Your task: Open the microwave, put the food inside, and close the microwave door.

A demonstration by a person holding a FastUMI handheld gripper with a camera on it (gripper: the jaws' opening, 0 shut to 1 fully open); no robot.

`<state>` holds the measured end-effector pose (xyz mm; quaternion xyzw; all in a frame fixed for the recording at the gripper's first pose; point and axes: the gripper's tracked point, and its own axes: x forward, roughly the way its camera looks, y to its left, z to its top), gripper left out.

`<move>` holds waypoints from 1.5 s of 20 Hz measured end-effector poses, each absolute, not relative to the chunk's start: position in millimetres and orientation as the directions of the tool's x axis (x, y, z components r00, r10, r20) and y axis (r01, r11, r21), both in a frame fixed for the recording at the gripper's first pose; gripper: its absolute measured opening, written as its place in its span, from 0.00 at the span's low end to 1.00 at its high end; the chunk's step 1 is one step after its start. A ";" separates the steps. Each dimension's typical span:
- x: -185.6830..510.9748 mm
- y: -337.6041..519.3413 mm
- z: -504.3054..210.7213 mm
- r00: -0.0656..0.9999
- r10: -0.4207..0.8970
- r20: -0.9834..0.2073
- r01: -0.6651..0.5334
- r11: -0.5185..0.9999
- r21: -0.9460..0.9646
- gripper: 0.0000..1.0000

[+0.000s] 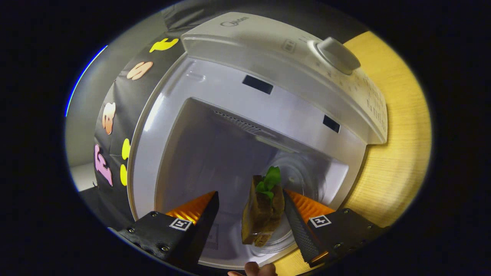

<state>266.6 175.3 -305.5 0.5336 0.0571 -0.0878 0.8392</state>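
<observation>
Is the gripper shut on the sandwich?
No, the gripper is open: the sandwich touches one finger, with a gap to the other.

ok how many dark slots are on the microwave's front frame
2: one slot sits above the cavity, the other nearer the knob. The open fingers flank the sandwich; more may be hidden.

A single fisheye camera rides on the gripper (251, 201), looking forward along its two fingers (209, 214); it sits very close to the microwave (268, 76), just outside its open cavity, facing in; the view is rolled, so the microwave appears tilted; wooden table (399, 153) lies beside the microwave.
</observation>
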 end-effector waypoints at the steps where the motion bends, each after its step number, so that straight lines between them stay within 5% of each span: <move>1: 263.8 172.1 -300.9 0.979 -0.089 -0.184 0.204 0.424 0.882 0.95; 12: 225.1 160.7 -279.3 0.979 -0.018 -0.202 0.178 0.548 0.817 0.95; 23: 104.7 171.9 -236.0 0.981 0.112 -0.157 -0.018 0.864 0.503 0.94; 30: 34.9 182.2 -226.4 0.981 0.115 -0.159 -0.073 0.966 0.247 0.36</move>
